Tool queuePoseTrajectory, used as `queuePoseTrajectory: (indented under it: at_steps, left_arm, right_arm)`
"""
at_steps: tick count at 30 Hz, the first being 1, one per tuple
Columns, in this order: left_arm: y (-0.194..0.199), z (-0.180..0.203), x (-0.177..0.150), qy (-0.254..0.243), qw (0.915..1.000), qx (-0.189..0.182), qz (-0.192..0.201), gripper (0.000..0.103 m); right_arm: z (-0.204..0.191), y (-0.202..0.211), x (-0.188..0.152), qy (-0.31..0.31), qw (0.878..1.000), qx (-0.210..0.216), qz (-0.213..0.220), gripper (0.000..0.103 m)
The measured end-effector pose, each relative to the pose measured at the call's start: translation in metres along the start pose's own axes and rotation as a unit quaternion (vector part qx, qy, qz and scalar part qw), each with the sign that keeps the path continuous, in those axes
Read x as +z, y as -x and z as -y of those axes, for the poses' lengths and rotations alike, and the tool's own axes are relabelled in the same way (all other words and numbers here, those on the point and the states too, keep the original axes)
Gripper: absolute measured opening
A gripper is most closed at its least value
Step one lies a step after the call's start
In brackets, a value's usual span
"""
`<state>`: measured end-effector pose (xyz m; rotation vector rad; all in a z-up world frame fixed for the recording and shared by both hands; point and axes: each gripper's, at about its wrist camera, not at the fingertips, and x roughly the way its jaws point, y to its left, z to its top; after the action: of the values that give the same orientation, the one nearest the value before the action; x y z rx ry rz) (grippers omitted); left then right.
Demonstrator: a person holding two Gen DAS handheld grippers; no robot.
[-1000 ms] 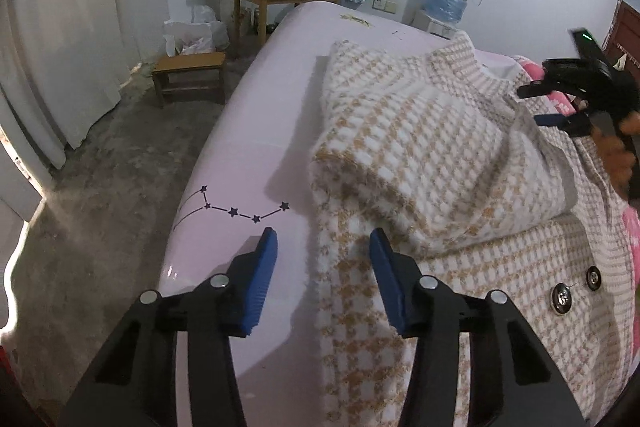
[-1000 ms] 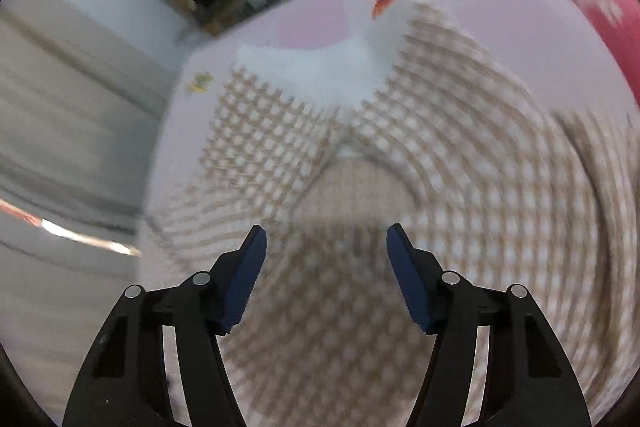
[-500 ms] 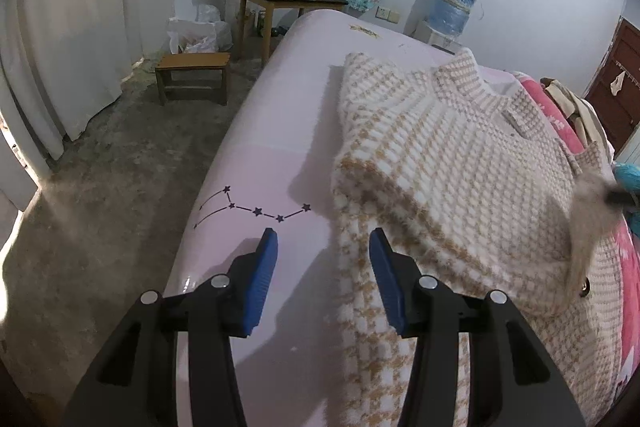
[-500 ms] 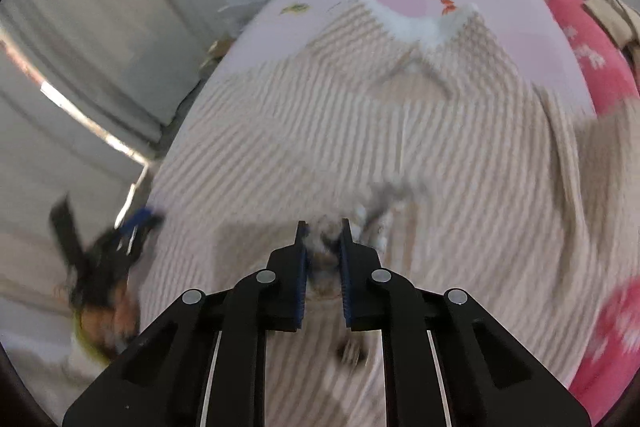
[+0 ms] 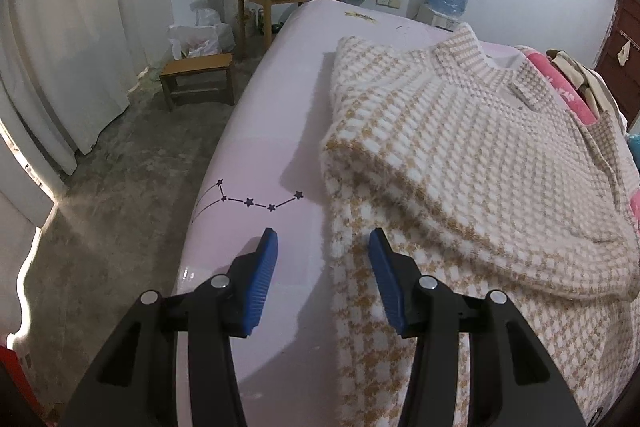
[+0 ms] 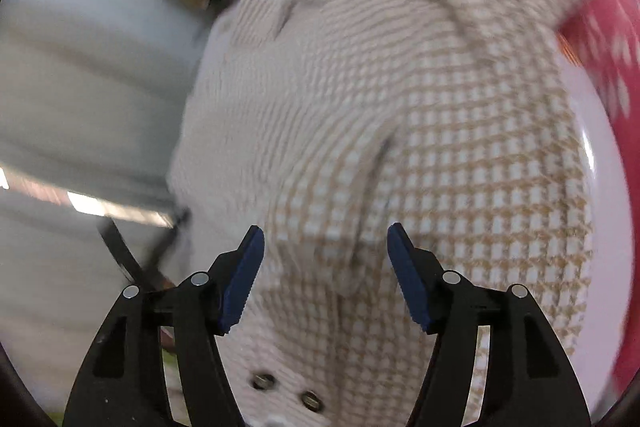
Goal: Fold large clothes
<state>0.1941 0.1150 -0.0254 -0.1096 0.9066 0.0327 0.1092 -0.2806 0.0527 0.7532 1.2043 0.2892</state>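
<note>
So I just dropped the sleeve: my right gripper [image 6: 322, 273] was pinched shut on a bit of the coat [image 5: 460, 167] half a second back, and its jaws have just been opening, so now the fingers stand wide with nothing between them, only hovering over the fabric near the buttons [image 6: 262, 381]. The right view is smeary from the swing, so I can't tell exactly how far above the cloth I am. The coat, a chunky tan-and-white houndstooth thing, lies spread on the pink bed [image 5: 260, 147], and the sleeve [image 5: 480, 227] now sits folded across the body instead of hanging off to the side, which is what I wanted. Meanwhile my left gripper [image 5: 322, 269] has basically not budged: fingers at a middling gap, holding nothing, parked over the near left edge of the coat where it meets the sheet. I'd say one side fold is done, and the other sleeve or the bottom-up fold is probably next. The sleeve edge looks a bit lumpy, might need smoothing.
</note>
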Motion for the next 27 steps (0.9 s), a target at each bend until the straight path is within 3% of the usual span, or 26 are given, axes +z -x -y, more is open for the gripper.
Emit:
queuePoseTrajectory:
  at_steps: [5, 6, 7, 10, 12, 14, 16, 18, 20, 24, 27]
  left_arm:
    - [-0.001, 0.001, 0.0, -0.001, 1.0, 0.006, 0.001, 0.047]
    - [-0.001, 0.002, 0.0, -0.001, 1.0, 0.007, 0.001, 0.047]
    - [-0.001, 0.002, 0.0, -0.001, 1.0, 0.007, 0.002, 0.047]
    - [-0.001, 0.002, -0.001, 0.0, 1.0, 0.007, 0.004, 0.047]
    - [-0.001, 0.002, -0.002, -0.001, 0.9999, 0.01, 0.006, 0.047]
    - [-0.001, 0.004, -0.003, -0.005, 0.9998, 0.015, 0.007, 0.047]
    - [-0.001, 0.004, -0.003, -0.006, 0.9998, 0.017, 0.008, 0.047]
    - [-0.001, 0.004, -0.003, -0.005, 0.9998, 0.018, 0.008, 0.048]
    - [-0.001, 0.004, -0.002, -0.005, 0.9998, 0.018, 0.008, 0.048]
    - [-0.002, 0.004, -0.002, -0.011, 0.9997, 0.018, 0.009, 0.048]
    - [-0.003, 0.004, -0.001, -0.016, 0.9997, 0.018, 0.008, 0.048]
  right_arm:
    - [0.023, -0.03, 0.017, -0.04, 0.999, 0.009, -0.03, 0.062]
    - [0.025, -0.037, 0.022, -0.042, 0.998, 0.01, -0.037, 0.054]
    - [0.024, -0.042, 0.026, -0.036, 0.998, 0.011, -0.042, 0.037]
    - [0.004, -0.046, 0.039, 0.0, 1.0, -0.01, -0.029, 0.009]
    - [-0.029, -0.035, 0.052, 0.05, 0.999, -0.019, 0.002, 0.007]
    - [-0.081, -0.005, 0.06, 0.135, 0.989, -0.02, 0.055, 0.007]
    - [-0.13, 0.022, 0.062, 0.223, 0.968, -0.024, 0.115, 0.007]
    - [-0.153, 0.037, 0.064, 0.271, 0.948, -0.043, 0.161, 0.007]
    - [-0.15, 0.041, 0.072, 0.278, 0.942, -0.069, 0.177, 0.007]
    - [-0.086, -0.012, 0.112, 0.229, 0.952, -0.16, 0.125, 0.007]
    - [-0.071, -0.04, 0.129, 0.209, 0.956, -0.174, 0.107, 0.007]
